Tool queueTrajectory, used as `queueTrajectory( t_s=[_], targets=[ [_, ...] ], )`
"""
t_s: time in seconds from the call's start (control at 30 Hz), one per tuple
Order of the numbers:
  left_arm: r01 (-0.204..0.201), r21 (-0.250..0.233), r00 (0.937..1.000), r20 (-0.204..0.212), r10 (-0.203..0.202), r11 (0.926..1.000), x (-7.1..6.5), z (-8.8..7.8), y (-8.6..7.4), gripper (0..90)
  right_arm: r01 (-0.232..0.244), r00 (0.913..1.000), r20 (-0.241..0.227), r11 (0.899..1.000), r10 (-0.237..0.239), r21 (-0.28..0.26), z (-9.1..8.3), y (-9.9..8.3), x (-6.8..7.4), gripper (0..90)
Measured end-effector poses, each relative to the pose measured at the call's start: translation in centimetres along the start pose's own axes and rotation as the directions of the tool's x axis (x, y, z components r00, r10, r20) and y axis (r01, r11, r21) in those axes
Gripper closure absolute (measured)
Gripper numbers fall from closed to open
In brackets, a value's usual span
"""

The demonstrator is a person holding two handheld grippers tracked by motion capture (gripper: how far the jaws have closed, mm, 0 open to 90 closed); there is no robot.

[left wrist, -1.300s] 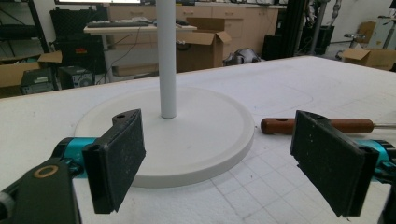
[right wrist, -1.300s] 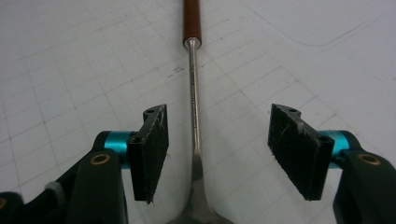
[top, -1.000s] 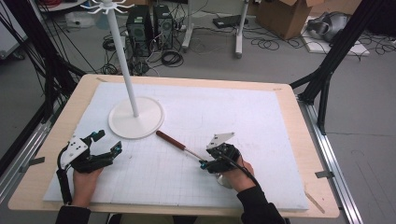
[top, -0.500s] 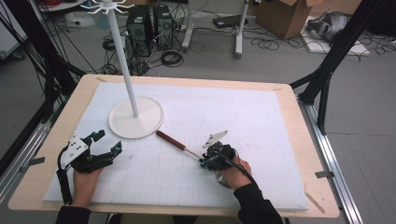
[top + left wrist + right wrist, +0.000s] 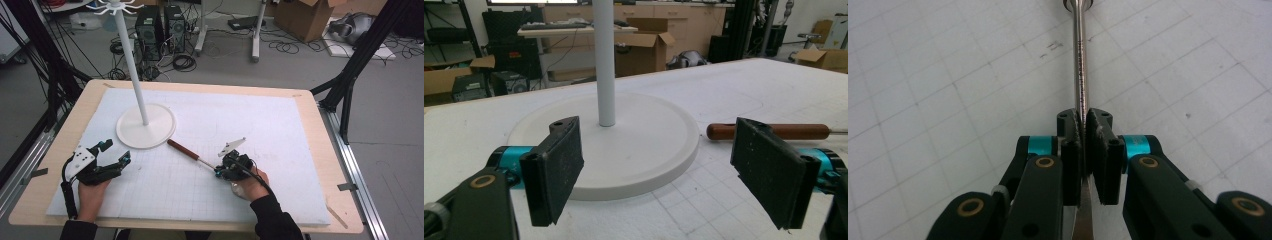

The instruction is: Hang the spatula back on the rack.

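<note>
A screwdriver with a brown wooden handle (image 5: 182, 149) and a thin metal shaft (image 5: 1079, 50) lies on the white gridded mat (image 5: 280, 130). My right gripper (image 5: 218, 171) (image 5: 1083, 125) has just been closing and is shut on the shaft near the blade end, low over the mat. My left gripper (image 5: 116, 151) (image 5: 661, 170) rests at the mat's left, open; its jaws have just been closing a little, with nothing between them. It faces the white round base (image 5: 624, 145) of the stand, and the handle (image 5: 804, 131) lies beyond its right jaw.
A tall white pole (image 5: 135, 65) rises from the round base (image 5: 146, 126) at the mat's far left, with hooks on top. The mat covers a wooden table (image 5: 320, 150). Cables, computer cases and boxes sit on the floor beyond.
The right gripper's jaws have closed onto the screwdriver's shaft. Both hands stay where they were.
</note>
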State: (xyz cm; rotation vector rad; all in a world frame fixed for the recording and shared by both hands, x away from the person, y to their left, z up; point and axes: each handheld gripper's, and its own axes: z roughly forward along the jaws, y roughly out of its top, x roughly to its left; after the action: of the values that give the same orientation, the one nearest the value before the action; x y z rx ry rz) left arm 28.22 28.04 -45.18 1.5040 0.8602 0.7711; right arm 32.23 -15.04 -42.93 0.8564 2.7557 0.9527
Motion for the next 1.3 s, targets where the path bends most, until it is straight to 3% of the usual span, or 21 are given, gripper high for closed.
queueTrajectory(
  t_s=[0.1, 0.23, 0.37, 0.43, 0.47, 0.5, 0.7, 0.73, 0.8, 0.9, 1.0, 1.1, 1.2, 1.3],
  targets=[
    [0.009, 0.008, 0.9999, -0.007, -0.009, 0.9999, 0.0, 0.0, 0.1, 21.2, -0.004, 0.9998, -0.018, 1.0, 0.004, -0.022, -0.4, -0.2, 0.0, 84.1],
    [0.055, 0.01, 0.9982, 0.024, -0.055, 0.9984, -0.7, 0.0, 0.5, 21.9, -0.009, 0.9998, -0.016, 0.996, 0.008, -0.089, -1.6, -0.3, 0.0, 84.2],
    [0.041, -0.001, 0.9961, 0.079, -0.041, 0.9992, -2.4, 0.4, 1.7, 23.0, 0.0, 1.0, -0.004, 0.989, -0.001, -0.149, -2.6, -0.4, 0.2, 84.2],
    [0.027, -0.003, 0.9947, 0.099, -0.027, 0.9996, -3.1, 0.6, 2.2, 23.3, 0.017, 0.9998, 0.009, 0.979, -0.015, -0.201, -3.4, -0.4, 0.6, 84.6],
    [0.025, -0.009, 0.9934, 0.112, -0.024, 0.9997, -3.5, 0.6, 2.6, 23.3, 0.017, 0.9998, 0.009, 0.979, -0.015, -0.201, -3.4, -0.4, 0.6, 84.6],
    [0.025, -0.018, 0.9922, 0.123, -0.023, 0.9995, -3.8, 0.7, 2.9, 23.3, 0.024, 0.9997, 0.008, 0.972, -0.022, -0.234, -4.0, -0.5, 0.7, 85.0],
    [0.064, -0.044, 0.9816, 0.183, -0.055, 0.997, -4.9, 1.1, 4.5, 24.1, 0.013, 0.9999, -0.003, 0.956, -0.014, -0.294, -5.0, -0.7, 0.8, 85.1],
    [0.071, -0.044, 0.9782, 0.198, -0.061, 0.9965, -5.0, 1.2, 5.0, 24.3, 0.014, 0.9999, -0.002, 0.949, -0.015, -0.316, -5.3, -0.7, 0.8, 85.1],
    [0.079, -0.043, 0.9713, 0.228, -0.068, 0.9959, -5.4, 1.5, 5.9, 24.5, 0.009, 0.9999, -0.008, 0.947, -0.012, -0.321, -5.5, -0.7, 0.9, 85.1],
    [0.076, -0.048, 0.9633, 0.261, -0.061, 0.996, -5.9, 2.3, 7.3, 24.8, 0.008, 1.0, 0.003, 0.934, -0.008, -0.356, -6.0, -0.3, 1.1, 85.1],
    [0.09, -0.044, 0.949, 0.307, -0.073, 0.9949, -6.6, 3.4, 9.1, 24.6, 0.007, 1.0, 0.009, 0.926, -0.003, -0.378, -6.4, 0.1, 1.3, 85.0],
    [0.115, -0.016, 0.9287, 0.357, -0.101, 0.9933, -7.3, 4.9, 11.0, 22.4, 0.015, 0.9997, 0.022, 0.915, -0.006, -0.403, -6.8, 0.7, 1.7, 85.0],
    [0.125, 0.012, 0.9171, 0.38, -0.121, 0.992, -8.1, 6.4, 12.7, 19.0, 0.019, 0.9994, 0.034, 0.902, -0.005, -0.432, -7.0, 1.3, 1.9, 84.9],
    [0.124, 0.024, 0.9058, 0.406, -0.123, 0.992, -8.8, 7.6, 13.9, 24.8, 0.035, 0.9975, 0.071, 0.888, -0.002, -0.459, -7.0, 2.1, 2.6, 84.8]
  ],
)
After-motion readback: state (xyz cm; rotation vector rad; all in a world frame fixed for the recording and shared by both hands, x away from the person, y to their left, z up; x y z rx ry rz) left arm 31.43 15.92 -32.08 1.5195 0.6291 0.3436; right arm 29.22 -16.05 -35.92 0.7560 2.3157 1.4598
